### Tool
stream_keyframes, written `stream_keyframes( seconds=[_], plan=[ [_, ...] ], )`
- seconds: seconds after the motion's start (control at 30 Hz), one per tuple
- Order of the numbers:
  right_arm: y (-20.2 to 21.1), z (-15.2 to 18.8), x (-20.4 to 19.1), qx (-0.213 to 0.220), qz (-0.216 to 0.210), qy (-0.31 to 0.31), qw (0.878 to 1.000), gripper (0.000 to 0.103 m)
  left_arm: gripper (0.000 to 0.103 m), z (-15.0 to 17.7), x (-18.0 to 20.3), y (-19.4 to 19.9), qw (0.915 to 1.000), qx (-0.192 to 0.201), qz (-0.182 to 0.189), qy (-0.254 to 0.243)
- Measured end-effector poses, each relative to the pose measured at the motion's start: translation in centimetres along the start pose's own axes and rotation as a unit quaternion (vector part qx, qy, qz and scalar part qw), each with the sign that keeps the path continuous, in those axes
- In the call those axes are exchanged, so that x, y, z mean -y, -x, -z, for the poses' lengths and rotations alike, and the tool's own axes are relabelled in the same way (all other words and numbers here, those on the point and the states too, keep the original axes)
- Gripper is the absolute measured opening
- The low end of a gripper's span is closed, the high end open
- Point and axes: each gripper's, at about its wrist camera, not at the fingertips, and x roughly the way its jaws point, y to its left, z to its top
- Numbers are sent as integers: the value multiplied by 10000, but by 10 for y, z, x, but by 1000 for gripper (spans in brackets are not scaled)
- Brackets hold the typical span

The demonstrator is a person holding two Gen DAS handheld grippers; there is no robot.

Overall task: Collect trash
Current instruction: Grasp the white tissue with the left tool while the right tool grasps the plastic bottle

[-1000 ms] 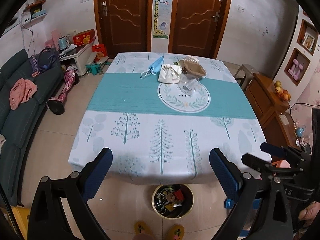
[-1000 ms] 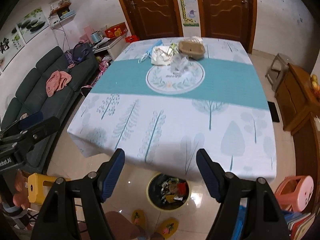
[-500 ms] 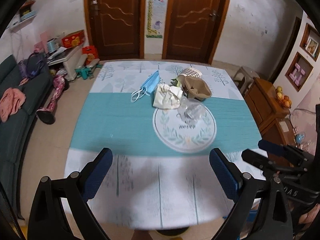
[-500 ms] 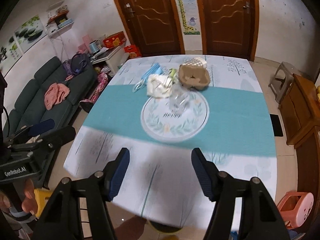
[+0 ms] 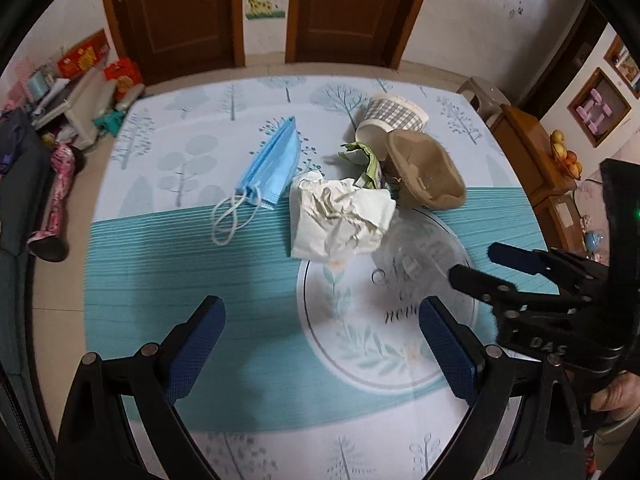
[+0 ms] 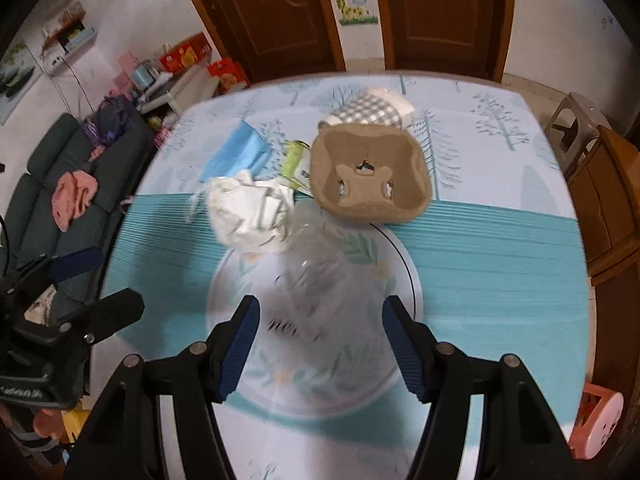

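Note:
A pile of trash lies on the tree-print tablecloth (image 5: 160, 260): a blue face mask (image 5: 272, 164), crumpled white paper (image 5: 340, 220), a green wrapper (image 5: 364, 160), a checked paper cup (image 5: 392, 118) on its side, a brown pulp cup carrier (image 5: 424, 172) and a crumpled clear plastic bag (image 5: 420, 248). My left gripper (image 5: 320, 340) hangs open over the teal band, short of the white paper. My right gripper (image 6: 320, 344) is open above the clear plastic bag (image 6: 316, 276), which lies just ahead of its fingertips; the pads do not touch it. Each gripper shows in the other's view: the right gripper (image 5: 496, 270) and the left gripper (image 6: 96, 284).
A dark sofa (image 6: 60, 200) with a pink cloth runs along the left. A wooden cabinet (image 6: 612, 200) stands close to the table's right side, with a pink stool (image 6: 600, 420) in front of it. Two brown doors (image 6: 440, 12) are behind the table.
Both grippers have moved forward over the table and lower, toward the trash pile. The bin on the floor has dropped out of view. The right jaws stand a little narrower.

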Motion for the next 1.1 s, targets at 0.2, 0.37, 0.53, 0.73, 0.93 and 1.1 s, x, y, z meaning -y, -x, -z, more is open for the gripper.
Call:
stream_keyframes(
  seconds=[0.2, 0.37, 0.53, 0.73, 0.93, 1.1],
  plan=[
    [-38, -16, 6, -331, -136, -9, 9994, 54, 97, -18, -8, -31, 9994, -230, 268, 68],
    [-48, -20, 2, -369, -429, 103, 9983, 50, 97, -31, -11, -44, 9986, -313, 423, 54],
    [-48, -17, 1, -402, -634, 128, 9971, 47, 96, -43, -12, -60, 9972, -485, 560, 83],
    [-41, 2, 4, -366, -704, -182, 9967, 47, 96, -57, -8, -81, 9960, -661, 595, 49],
    [-32, 23, 12, -271, -759, -742, 9940, 46, 93, -62, 2, -99, 9954, -773, 556, -68],
    [-27, 39, 19, -235, -851, -1128, 9897, 45, 74, -64, 6, -110, 9960, -771, 439, -98]
  ],
)
